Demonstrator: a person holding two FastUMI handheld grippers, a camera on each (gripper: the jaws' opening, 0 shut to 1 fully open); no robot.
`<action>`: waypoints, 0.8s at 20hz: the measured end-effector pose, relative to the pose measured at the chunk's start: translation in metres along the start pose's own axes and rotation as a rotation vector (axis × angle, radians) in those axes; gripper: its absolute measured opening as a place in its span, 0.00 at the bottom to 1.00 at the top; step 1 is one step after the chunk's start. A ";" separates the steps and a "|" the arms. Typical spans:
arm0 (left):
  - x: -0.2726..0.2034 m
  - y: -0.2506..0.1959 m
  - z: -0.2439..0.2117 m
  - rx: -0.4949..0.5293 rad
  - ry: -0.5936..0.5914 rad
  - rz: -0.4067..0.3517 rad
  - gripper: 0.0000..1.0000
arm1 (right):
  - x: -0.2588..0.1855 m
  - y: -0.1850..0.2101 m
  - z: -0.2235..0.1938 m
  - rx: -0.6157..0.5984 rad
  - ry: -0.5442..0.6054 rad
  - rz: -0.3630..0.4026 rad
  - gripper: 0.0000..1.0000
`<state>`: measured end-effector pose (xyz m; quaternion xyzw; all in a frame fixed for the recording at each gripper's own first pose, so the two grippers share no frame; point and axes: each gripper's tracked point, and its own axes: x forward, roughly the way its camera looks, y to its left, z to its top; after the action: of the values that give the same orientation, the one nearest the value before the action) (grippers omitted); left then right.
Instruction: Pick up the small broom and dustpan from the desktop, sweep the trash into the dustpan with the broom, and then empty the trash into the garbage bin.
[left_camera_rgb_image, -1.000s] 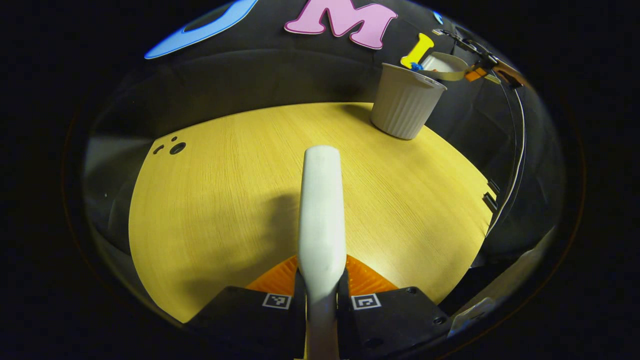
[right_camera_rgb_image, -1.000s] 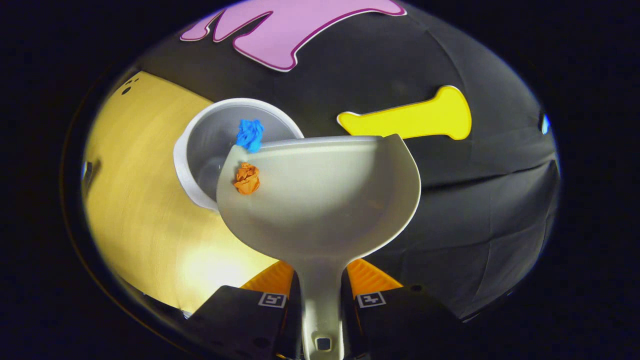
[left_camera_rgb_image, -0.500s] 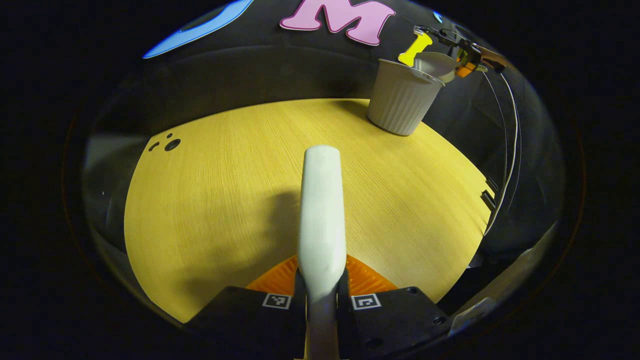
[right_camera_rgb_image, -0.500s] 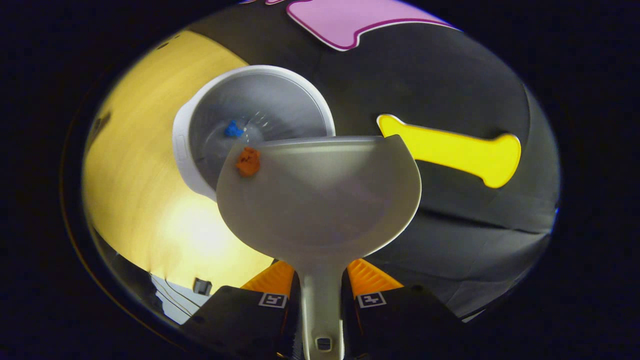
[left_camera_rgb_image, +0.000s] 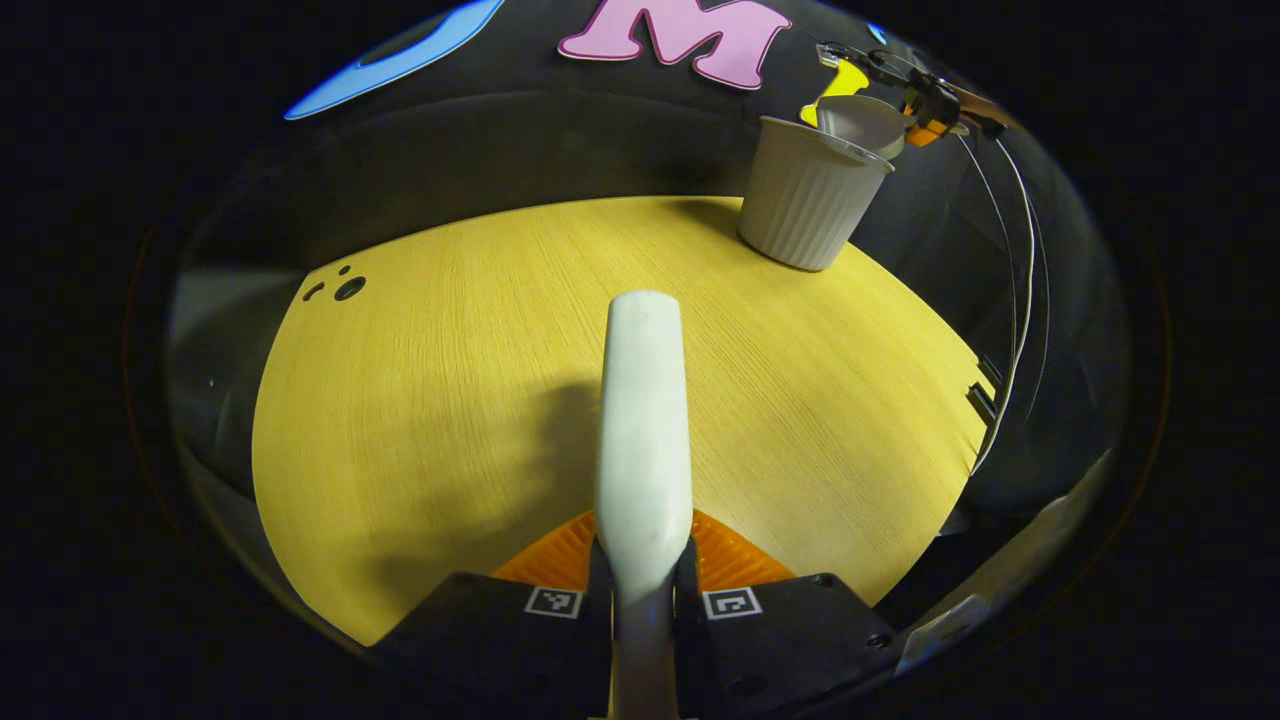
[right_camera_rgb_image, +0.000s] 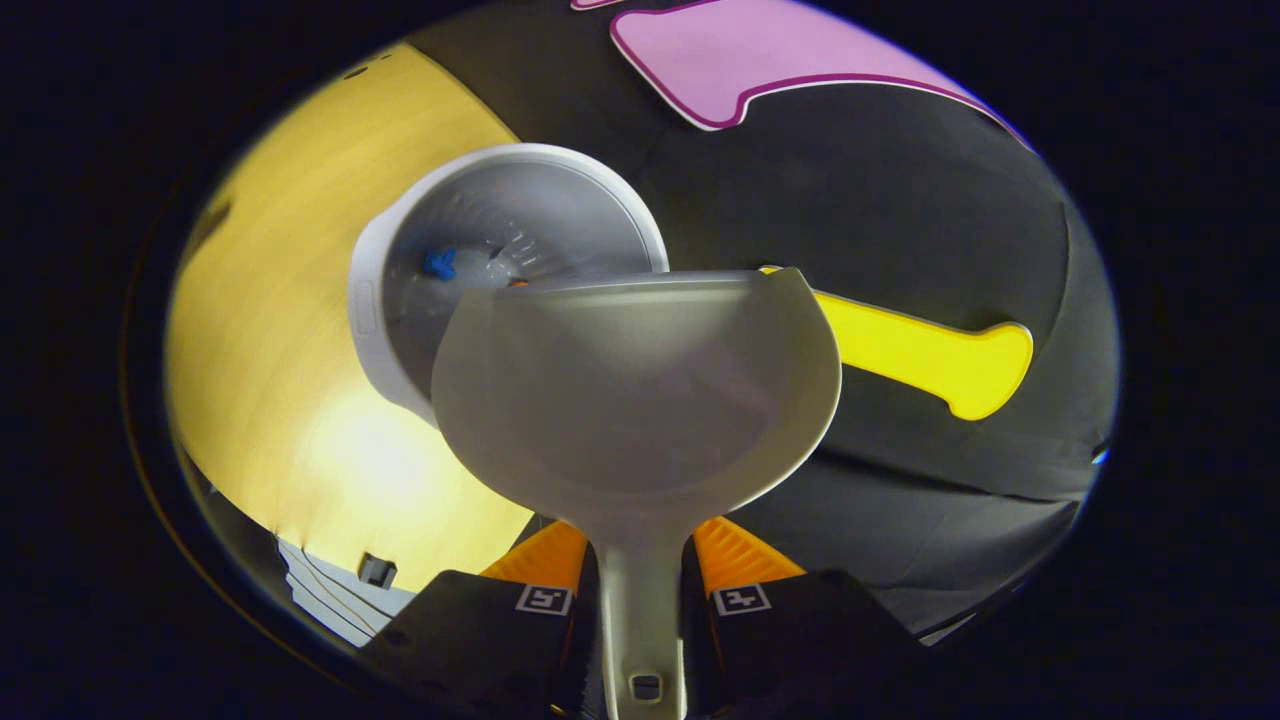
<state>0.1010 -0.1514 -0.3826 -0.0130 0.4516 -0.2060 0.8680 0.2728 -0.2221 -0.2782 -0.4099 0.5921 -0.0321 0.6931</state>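
In the left gripper view my left gripper (left_camera_rgb_image: 644, 590) is shut on the white broom handle (left_camera_rgb_image: 643, 420), which points forward over the yellow table (left_camera_rgb_image: 420, 400). In the right gripper view my right gripper (right_camera_rgb_image: 640, 600) is shut on the handle of the pale dustpan (right_camera_rgb_image: 640, 390), tipped over the white ribbed garbage bin (right_camera_rgb_image: 400, 300). The pan's inside is bare. A blue scrap (right_camera_rgb_image: 438, 264) lies in the bin, and a bit of orange scrap (right_camera_rgb_image: 517, 284) peeks over the pan's lip. Far off in the left gripper view, the bin (left_camera_rgb_image: 810, 195) stands at the table's back right with the dustpan (left_camera_rgb_image: 860, 122) above it.
Small dark holes (left_camera_rgb_image: 345, 288) mark the table's back left. Thin cables (left_camera_rgb_image: 1015, 300) hang past the table's right edge. The black cloth wall rises right behind the bin. A small dark clip (right_camera_rgb_image: 377, 571) sits by the table edge in the right gripper view.
The dustpan tipped further over the bin. The blue scrap dropped in first, then the orange one slid off the pan's lip. The broom stayed nearly still.
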 end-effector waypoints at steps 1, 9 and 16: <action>-0.003 -0.001 0.001 0.003 -0.002 0.002 0.29 | -0.001 0.001 -0.001 0.039 -0.017 0.012 0.36; -0.013 -0.008 0.007 0.022 -0.011 0.022 0.29 | -0.046 0.009 -0.026 0.484 -0.257 0.125 0.38; -0.020 -0.007 0.010 0.002 -0.014 0.046 0.29 | -0.090 0.081 -0.034 0.618 -0.393 0.267 0.36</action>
<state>0.0962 -0.1522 -0.3594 -0.0032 0.4453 -0.1863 0.8758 0.1818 -0.1384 -0.2551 -0.0995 0.4586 -0.0396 0.8822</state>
